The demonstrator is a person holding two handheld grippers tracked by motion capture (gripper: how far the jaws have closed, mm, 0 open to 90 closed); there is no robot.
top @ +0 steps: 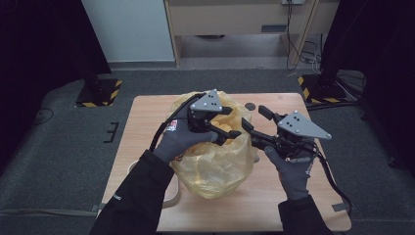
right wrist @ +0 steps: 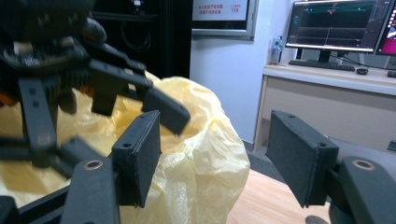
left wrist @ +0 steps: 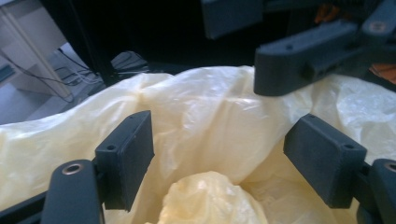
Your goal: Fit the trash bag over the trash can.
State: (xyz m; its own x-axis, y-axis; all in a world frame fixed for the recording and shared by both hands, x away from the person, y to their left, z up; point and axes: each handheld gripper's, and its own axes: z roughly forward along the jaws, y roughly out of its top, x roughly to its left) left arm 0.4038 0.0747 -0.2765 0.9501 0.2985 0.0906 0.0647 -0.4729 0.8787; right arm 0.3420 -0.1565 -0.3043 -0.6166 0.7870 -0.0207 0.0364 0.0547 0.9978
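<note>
Working a yellow plastic bag (top: pixel 215 156) that slumps at the middle of the wooden table (top: pixel 142 127), crumpled and billowing, its mouth turned up toward the far side. Nearest me, my gloved hands enter from the near edge. My left gripper (top: pixel 222 129) hangs over the bag's upper folds, jaws spread, plastic lying loose between the pads (left wrist: pixel 128 156) but not pinched. My right gripper (top: pixel 254 120) stands just right of the bag's rim, jaws spread wide and bare, pads (right wrist: pixel 140 154) flanking the rim's edge. As I judge it, the step is opening the mouth: I should close each gripper on a single layer of rim, on opposite sides, then draw apart gently, since thin film may slip or tear. Farther off, a small dark disc (top: pixel 250 105) lies on the table.
</note>
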